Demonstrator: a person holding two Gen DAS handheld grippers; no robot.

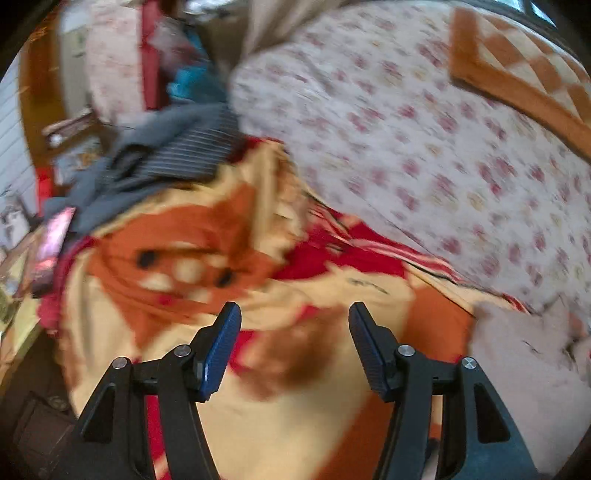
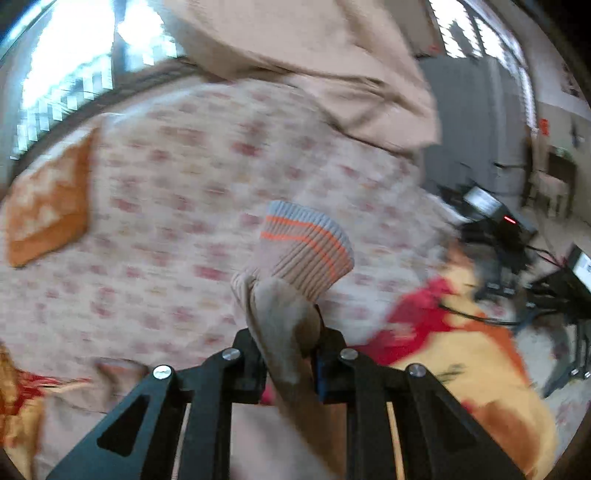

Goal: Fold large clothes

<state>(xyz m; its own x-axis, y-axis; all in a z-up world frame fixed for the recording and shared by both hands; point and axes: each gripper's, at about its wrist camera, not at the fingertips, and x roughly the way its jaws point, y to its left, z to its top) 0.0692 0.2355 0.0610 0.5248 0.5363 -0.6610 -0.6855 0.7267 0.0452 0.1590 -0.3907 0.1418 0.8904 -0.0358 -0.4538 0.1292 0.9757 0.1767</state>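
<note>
My right gripper [image 2: 290,350] is shut on the sleeve of a beige sweater [image 2: 284,325]; its ribbed cuff [image 2: 306,247] with grey and orange stripes sticks up past the fingers. More beige cloth [image 2: 314,55] hangs above, and also shows at the top of the left wrist view [image 1: 266,26]. My left gripper [image 1: 293,325] is open and empty above an orange, yellow and red blanket [image 1: 207,236]. A pale pink cloth [image 1: 517,354] lies at the lower right of it. Both views are blurred.
A floral bedsheet [image 1: 424,140] covers the bed. A grey striped garment [image 1: 177,147] lies at the far left on the blanket. An orange checked blanket [image 1: 517,70] sits at the far right. Black equipment and cables [image 2: 517,251] stand beside the bed.
</note>
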